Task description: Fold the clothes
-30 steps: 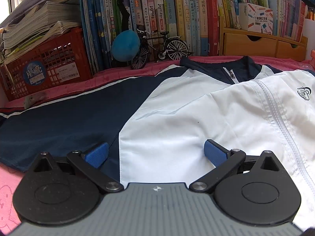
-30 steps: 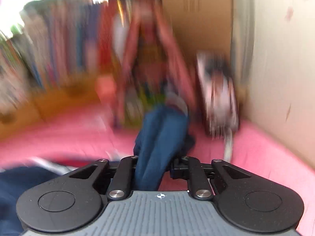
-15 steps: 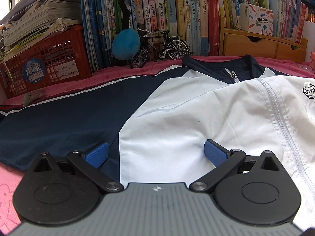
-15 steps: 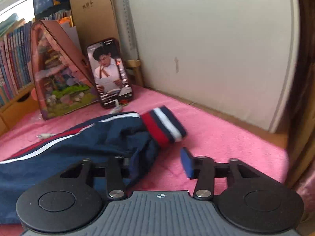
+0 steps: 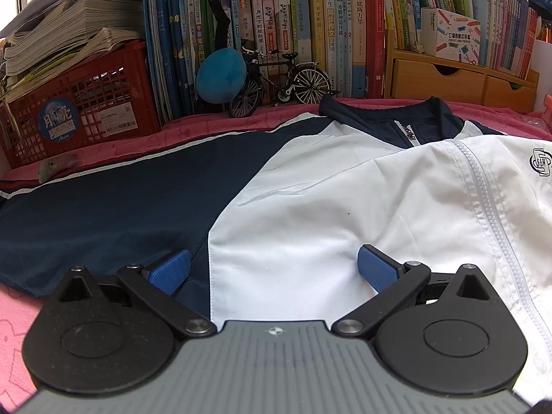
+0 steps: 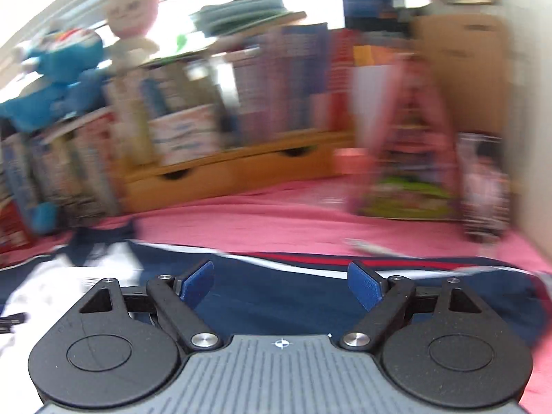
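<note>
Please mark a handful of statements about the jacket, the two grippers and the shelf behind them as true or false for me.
1. The jacket lies spread front-up on the pink cloth. True.
2. The left gripper is clamped shut on the jacket's collar. False: its jaws stand open over the lower front, well short of the collar.
3. The right gripper holds a striped cuff. False: its jaws have just been opening and nothing is between them.
4. A model bicycle stands before the books. True.
5. The jacket's zip is fully undone. False: it is closed up the white front.
</note>
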The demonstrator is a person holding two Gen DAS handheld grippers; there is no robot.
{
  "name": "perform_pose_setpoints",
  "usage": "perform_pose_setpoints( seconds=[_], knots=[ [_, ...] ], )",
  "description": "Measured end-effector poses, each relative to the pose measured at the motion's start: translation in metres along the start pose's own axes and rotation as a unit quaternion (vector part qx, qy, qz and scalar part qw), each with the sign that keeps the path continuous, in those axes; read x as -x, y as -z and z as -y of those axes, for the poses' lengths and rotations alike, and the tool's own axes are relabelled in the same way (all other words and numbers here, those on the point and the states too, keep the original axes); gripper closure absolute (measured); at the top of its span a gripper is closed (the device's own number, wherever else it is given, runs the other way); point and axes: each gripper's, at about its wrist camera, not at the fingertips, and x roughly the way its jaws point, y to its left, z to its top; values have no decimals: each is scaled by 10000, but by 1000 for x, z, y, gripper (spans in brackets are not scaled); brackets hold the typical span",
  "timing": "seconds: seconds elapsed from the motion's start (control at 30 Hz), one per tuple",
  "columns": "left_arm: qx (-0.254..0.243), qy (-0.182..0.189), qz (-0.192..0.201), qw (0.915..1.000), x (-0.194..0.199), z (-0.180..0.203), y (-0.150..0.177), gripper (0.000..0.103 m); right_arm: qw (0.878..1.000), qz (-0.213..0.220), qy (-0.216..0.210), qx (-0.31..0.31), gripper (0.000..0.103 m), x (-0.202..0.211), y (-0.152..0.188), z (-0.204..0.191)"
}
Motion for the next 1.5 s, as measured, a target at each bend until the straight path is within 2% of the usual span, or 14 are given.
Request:
perform_pose_setpoints(
  seconds=[0.07, 0.13, 0.37, 0.43, 0.5, 0.57, 0.63, 0.93, 1.07, 1.13, 1.2, 1.27, 1.4, 1.5],
  knots=[
    [2, 0, 0, 10000, 0, 0, 0, 0, 9983, -175, -473, 283, 17, -30, -15, -49],
    [19, 16, -7, 10000, 0, -1, 0, 0, 9959, -435, -610, 507, 16, -64, -24, -101],
    [215, 160, -73, 9996, -2, -7, -1, 0, 9811, -1102, -420, 1534, 16, -184, -16, -226],
    [215, 156, -74, 9996, -2, -7, -1, 0, 9802, -1212, -339, 1525, 16, -200, -11, -232],
    [225, 156, -75, 9996, -1, -7, -1, 0, 9792, -1308, -266, 1530, 29, -215, -5, -237],
    [233, 160, -78, 9996, -1, -7, -1, 0, 9775, -1184, -287, 1724, 64, -211, -5, -243],
    [233, 157, -78, 9996, -1, -7, -1, 0, 9752, -1052, -298, 1922, 72, -207, -4, -249],
    [236, 140, -73, 9996, -2, -6, 0, 0, 9622, -174, 277, 2705, 84, -274, -7, -288],
    [243, 145, -74, 9996, -1, -6, 0, 0, 9662, -232, 647, 2485, 82, -301, -27, -300],
    [247, 146, -72, 9996, -1, -6, 0, 0, 9768, -445, 437, 2047, 81, -291, -40, -296],
    [308, 63, 3, 9995, 2, -8, -1, 0, 9864, -258, -117, 1620, 77, -256, -50, -281],
    [444, -66, 242, 9987, 11, -10, -3, 0, 9876, -235, -678, 1394, 63, -212, -54, -259],
    [687, 901, 563, 9920, 28, -6, -24, 0, 9774, -621, -1535, 1315, 62, -134, -29, -217],
    [81, 1469, 406, 9883, 17, 19, -36, 20, 9721, -1094, -1537, 1391, 71, -105, 1, -199]
  ],
)
